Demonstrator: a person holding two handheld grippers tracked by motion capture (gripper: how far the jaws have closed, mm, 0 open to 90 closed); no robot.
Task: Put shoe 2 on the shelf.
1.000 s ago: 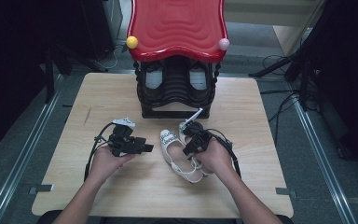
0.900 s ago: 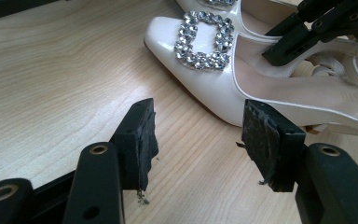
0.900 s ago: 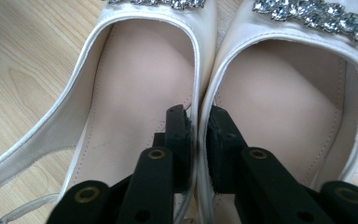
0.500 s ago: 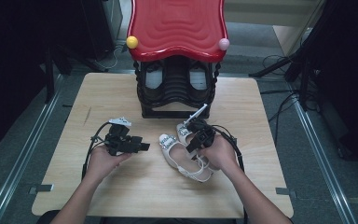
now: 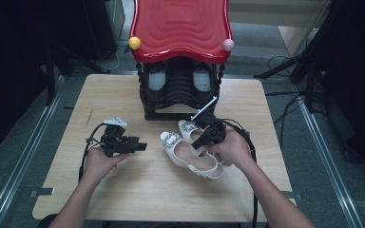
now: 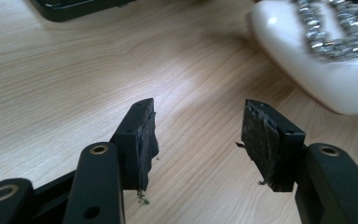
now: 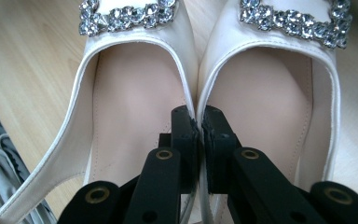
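Two white slingback shoes with crystal buckles lie side by side on the table, the left shoe [image 5: 183,154] [image 7: 130,116] against the right shoe [image 5: 187,127] [image 7: 270,102]. My right gripper [image 5: 202,142] [image 7: 199,119] reaches down between them. Its jaws have just been closing and now pinch the two adjoining side walls together, so it is shut on both shoes. My left gripper [image 5: 142,146] [image 6: 196,126] hovers low over bare wood to the left of the shoes, open and holding nothing. A white toe with its buckle [image 6: 317,65] lies just beyond its right jaw.
A black shoe rack [image 5: 180,90] with a wavy red top [image 5: 180,28] stands at the back middle of the wooden table [image 5: 138,199], close behind the shoes. Black cables trail from both grippers across the table.
My right gripper has risen a little and shifted toward the rack with the pair of shoes pinched in it. The left hand has stayed where it was.
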